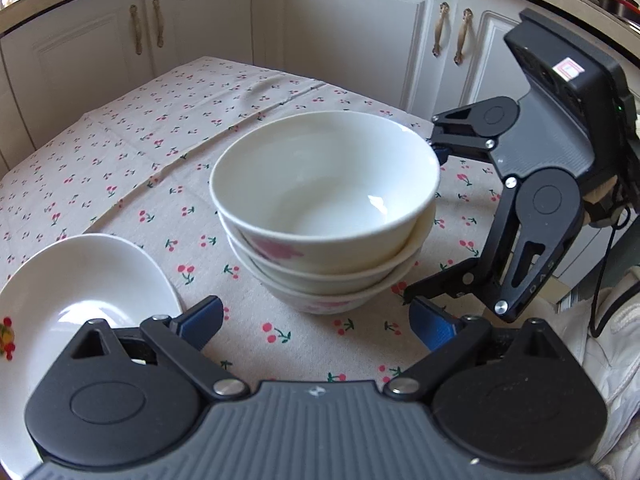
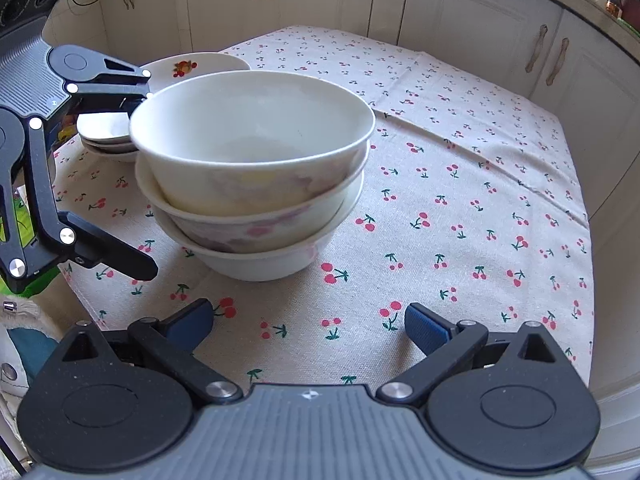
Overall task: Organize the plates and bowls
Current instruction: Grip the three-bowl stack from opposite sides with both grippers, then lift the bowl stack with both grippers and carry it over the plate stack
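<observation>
Three white bowls with pink flower prints sit nested in a stack (image 1: 324,216) on the cherry-print tablecloth; the stack also shows in the right wrist view (image 2: 252,168). A white plate (image 1: 80,288) lies to the stack's left. In the right wrist view it tops a stack of plates (image 2: 108,136) behind the bowls. My left gripper (image 1: 316,320) is open and empty, just short of the bowls. My right gripper (image 2: 308,324) is open and empty, also facing the bowls; it also shows in the left wrist view (image 1: 420,224) with its jaws spread beside the stack.
The table (image 2: 460,184) is covered by a wrinkled cloth and stands before white kitchen cabinets (image 1: 340,32). Its edge runs close on the right (image 2: 588,280). A green item (image 2: 20,224) lies off the table at left.
</observation>
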Tool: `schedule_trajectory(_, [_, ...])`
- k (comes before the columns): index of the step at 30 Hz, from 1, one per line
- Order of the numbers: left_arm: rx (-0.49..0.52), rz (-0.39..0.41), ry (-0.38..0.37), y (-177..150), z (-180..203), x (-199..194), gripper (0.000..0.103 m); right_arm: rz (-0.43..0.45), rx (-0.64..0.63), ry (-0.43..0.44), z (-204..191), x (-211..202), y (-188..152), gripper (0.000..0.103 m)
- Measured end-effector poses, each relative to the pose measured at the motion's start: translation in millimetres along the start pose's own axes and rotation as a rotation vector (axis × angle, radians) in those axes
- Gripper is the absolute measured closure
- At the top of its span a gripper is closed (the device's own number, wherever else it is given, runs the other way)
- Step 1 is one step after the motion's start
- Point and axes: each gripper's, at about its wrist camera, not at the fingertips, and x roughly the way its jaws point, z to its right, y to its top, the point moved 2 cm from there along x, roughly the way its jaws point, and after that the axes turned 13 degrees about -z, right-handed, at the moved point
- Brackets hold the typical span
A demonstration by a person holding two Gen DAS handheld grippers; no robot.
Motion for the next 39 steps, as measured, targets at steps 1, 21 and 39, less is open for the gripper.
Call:
schedule_trajectory(1, [0.012,-0.005,0.000,1.8,-0.2,1.2,0.004,-0.002,-0.001,0.010,1.8,0.9,1.1,0.000])
schedule_trajectory(21, [0.255,-0.104,-0.107,27.9,-21.4,25.1,0.011,-0.007,-0.396,0.088,-7.4,-10.2,40.9,0.009])
schedule_trajectory(39, [0.326,-0.102,-0.176,33.2,-21.9,28.6,0.019,-0.040,-0.428,0.134,-6.7,-9.1,45.3,0.017])
